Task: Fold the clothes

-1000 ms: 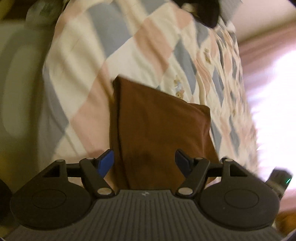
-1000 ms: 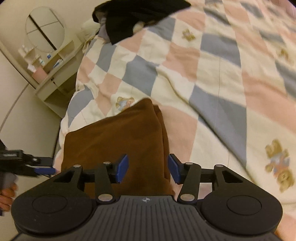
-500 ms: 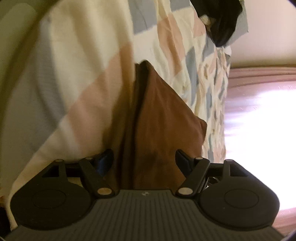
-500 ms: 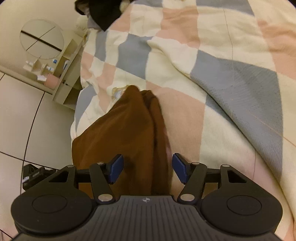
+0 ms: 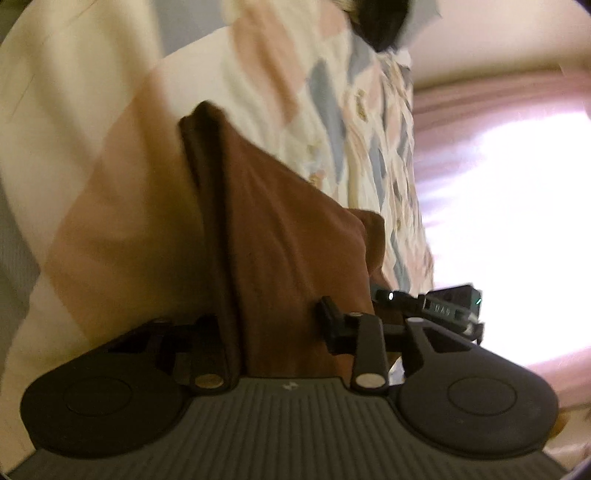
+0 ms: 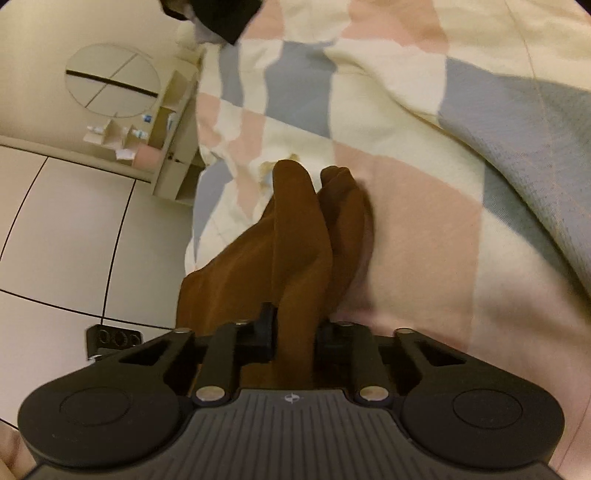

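Note:
A brown garment [image 5: 295, 229] lies folded on the checked quilt [image 5: 110, 155], near the bed's edge. My left gripper [image 5: 271, 328] has one end of it between its fingers; the jaws are closing and the cloth fills the gap. In the right wrist view the same brown garment [image 6: 295, 236] rises in two ridges. My right gripper [image 6: 295, 332] is closing its jaws on the nearer ridge, pinched between the pads. The right gripper [image 5: 424, 306] also shows beside the cloth in the left wrist view.
A black garment [image 6: 218, 14] lies further up the checked quilt [image 6: 424, 229]. A shelf unit with a round mirror [image 6: 114, 79] stands past the bed, over a tiled floor [image 6: 74, 229]. A bright curtained window [image 5: 517, 177] lies beyond the bed.
Both grippers came down onto the garment's near edge and their jaws narrowed around the cloth. The cloth bunched up into ridges between the fingers.

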`<state>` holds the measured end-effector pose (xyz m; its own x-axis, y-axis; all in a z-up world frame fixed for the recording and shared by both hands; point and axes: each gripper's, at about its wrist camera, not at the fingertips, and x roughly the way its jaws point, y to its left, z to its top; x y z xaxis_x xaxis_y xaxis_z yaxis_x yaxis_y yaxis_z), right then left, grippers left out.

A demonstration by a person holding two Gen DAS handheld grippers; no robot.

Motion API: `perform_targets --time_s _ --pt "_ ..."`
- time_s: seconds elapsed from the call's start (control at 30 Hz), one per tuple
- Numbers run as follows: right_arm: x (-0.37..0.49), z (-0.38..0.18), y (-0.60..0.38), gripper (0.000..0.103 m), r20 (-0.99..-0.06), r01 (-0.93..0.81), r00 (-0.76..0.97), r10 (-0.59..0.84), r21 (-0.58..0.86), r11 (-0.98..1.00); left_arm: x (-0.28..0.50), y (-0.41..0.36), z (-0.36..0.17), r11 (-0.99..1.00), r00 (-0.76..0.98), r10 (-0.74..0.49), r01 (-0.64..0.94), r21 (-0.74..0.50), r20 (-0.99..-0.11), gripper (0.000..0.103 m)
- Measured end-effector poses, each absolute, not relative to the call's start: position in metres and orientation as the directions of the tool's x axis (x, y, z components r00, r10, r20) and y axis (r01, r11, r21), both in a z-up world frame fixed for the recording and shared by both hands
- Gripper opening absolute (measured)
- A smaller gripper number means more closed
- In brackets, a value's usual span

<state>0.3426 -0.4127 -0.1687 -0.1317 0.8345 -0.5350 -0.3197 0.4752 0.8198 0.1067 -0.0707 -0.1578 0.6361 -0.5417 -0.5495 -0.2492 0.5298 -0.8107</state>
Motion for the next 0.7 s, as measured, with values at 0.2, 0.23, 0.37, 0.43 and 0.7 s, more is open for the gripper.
perform_targets --time_s 0.2,0.23,0.37,0.43,0.7 --pt "0.291 -0.137 -0.447 0.016 -0.486 -0.232 0.000 0.874 0.850 0.473 0.100 -0.085 -0.115 0.606 0.593 -0.565 -0.173 -0.777 -0.573 0.024" --pt "0.277 -0.130 -0.455 0.016 -0.494 -0.214 0.019 0.869 0.847 0.487 0.098 -0.090 -0.108 0.616 0.579 -0.577 -0.155 -0.772 -0.577 0.023" --pt "0.208 -0.114 -0.508 0.016 -0.506 -0.089 0.132 0.852 0.850 0.519 0.089 -0.121 -0.088 0.643 0.488 -0.646 -0.066 -0.763 -0.587 0.023" --pt "0.170 -0.112 -0.538 0.016 -0.512 -0.007 0.200 0.836 0.852 0.523 0.088 -0.139 -0.088 0.639 0.428 -0.684 -0.038 -0.768 -0.591 0.023" --pt "-0.007 -0.098 -0.642 0.016 -0.542 0.303 0.556 0.630 0.838 0.453 0.121 -0.262 -0.080 0.615 0.077 -0.785 0.213 -0.759 -0.614 0.023"
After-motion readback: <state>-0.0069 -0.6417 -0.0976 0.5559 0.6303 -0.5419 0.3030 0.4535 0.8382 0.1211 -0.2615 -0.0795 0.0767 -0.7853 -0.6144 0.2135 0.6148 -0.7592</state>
